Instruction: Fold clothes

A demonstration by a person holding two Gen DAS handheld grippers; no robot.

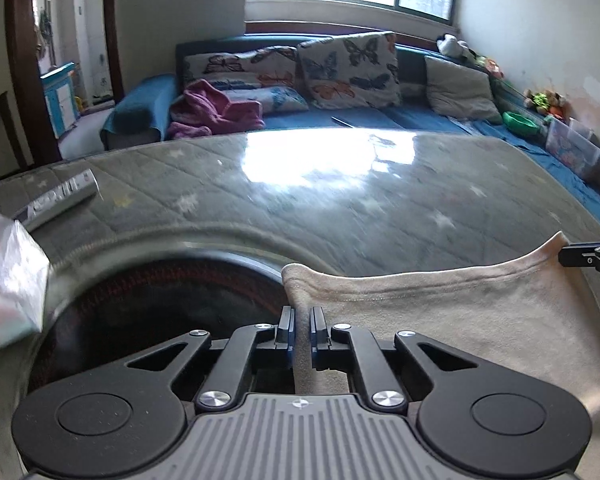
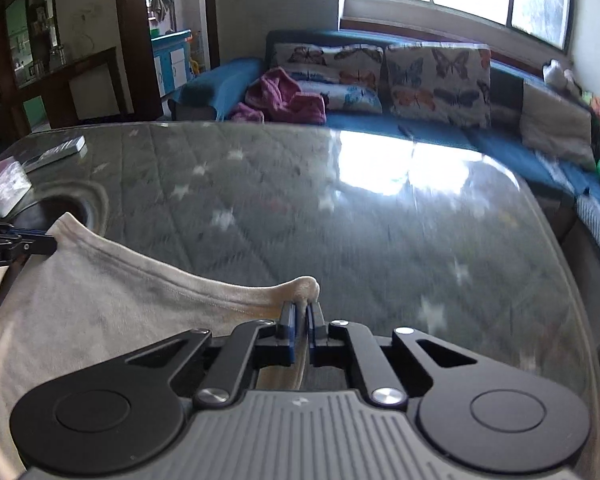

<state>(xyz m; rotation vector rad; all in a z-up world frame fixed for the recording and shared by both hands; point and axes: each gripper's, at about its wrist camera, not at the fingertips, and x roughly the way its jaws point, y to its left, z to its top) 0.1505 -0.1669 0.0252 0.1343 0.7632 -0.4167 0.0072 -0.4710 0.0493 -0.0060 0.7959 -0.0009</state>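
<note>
A beige garment (image 1: 460,312) hangs stretched between my two grippers above a glass-topped table (image 1: 300,200). My left gripper (image 1: 302,314) is shut on the garment's left corner. My right gripper (image 2: 303,310) is shut on the garment's (image 2: 100,300) right corner, which bunches above its fingertips. The hemmed edge sags between the two corners. The right gripper's tips show at the right edge of the left wrist view (image 1: 592,258); the left gripper's tips show at the left edge of the right wrist view (image 2: 40,245).
A remote control (image 1: 60,200) and a white and pink box (image 1: 8,280) lie at the table's left. A round dark opening (image 1: 160,300) sits below the left gripper. A blue sofa (image 1: 380,118) with butterfly cushions and a pink cloth (image 1: 212,110) stands behind the table.
</note>
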